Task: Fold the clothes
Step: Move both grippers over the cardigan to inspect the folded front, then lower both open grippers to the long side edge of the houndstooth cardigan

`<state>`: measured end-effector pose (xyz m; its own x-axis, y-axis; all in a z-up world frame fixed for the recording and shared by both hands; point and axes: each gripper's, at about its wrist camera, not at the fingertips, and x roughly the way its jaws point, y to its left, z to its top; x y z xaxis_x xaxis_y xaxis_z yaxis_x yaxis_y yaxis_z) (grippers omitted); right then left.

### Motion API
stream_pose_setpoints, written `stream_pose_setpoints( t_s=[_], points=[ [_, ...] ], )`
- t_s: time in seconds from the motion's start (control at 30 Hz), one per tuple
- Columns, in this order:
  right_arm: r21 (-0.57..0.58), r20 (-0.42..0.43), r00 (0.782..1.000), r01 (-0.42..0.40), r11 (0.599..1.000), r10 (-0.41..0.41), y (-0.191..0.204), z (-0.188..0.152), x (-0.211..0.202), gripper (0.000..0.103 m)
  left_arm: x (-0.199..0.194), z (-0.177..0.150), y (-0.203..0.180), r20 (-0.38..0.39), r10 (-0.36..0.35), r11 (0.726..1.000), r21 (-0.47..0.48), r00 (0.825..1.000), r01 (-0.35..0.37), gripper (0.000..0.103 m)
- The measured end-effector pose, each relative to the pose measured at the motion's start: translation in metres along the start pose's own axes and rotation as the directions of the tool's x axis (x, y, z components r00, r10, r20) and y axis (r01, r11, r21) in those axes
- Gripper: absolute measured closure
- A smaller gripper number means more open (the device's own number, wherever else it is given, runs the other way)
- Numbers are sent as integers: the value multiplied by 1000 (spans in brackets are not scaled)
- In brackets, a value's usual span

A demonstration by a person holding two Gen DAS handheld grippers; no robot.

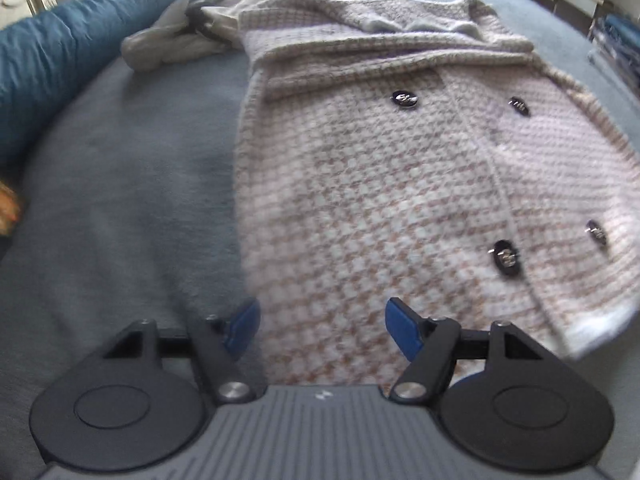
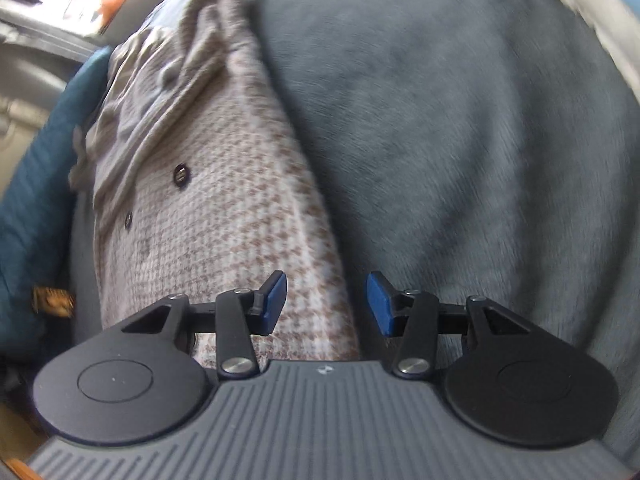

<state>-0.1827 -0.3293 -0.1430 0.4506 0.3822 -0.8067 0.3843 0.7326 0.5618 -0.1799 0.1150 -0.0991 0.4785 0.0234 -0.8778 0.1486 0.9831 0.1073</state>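
- Lying flat on a grey-blue blanket (image 1: 120, 184) that covers the bed, the houndstooth coat (image 1: 360, 208) stretches with its long axis running from the near hem away to the collar at the far end.
- In the left wrist view 4 dark buttons (image 1: 405, 100) show on its front, and both sleeves look already folded across the chest, as far as I can judge.
- The left gripper (image 1: 320, 330) is spread wide with nothing between its blue pads; it sits over the coat's near left edge, 1 pad over the blanket and the other over the cloth.
- The right gripper (image 2: 326, 304) is also parted, less widely, and empty; it straddles the coat's right edge near the hem, its left pad over the houndstooth and its right pad over bare blanket.
- Whether either set of pads touches the fabric, I cannot tell from these blurred views.
- Judged from this layout, the coming move is a pinch on the 2 near hem corners, then a fold away along the long axis toward the collar.
- Both hands seem about equally near the hem; neither is clearly ahead.
- A teal pillow (image 1: 60, 48) lies at the far left, and a pale crumpled garment (image 1: 168, 40) sits beside the collar, apart from the fold path.
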Motion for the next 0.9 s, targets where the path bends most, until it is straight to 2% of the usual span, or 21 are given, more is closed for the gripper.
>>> stream_pose_setpoints(
  t_s=[0.13, 0.27, 0.9],
  points=[
    [28, -3, 1000, -3, 1000, 3, -4, -7, 0, 59, 7, -4, -3, -23, -3, 1000, -22, 1000, 2, 32],
    [6, -15, 1000, -4, 1000, 5, 1, -10, 1, 59, 10, -7, -8, -19, 24, 1000, -18, 1000, -24, 32],
    [-22, -43, 999, -10, 1000, 9, 9, -11, 10, 56, 14, -8, -8, -34, 33, 999, -36, 999, -34, 31]
  ],
)
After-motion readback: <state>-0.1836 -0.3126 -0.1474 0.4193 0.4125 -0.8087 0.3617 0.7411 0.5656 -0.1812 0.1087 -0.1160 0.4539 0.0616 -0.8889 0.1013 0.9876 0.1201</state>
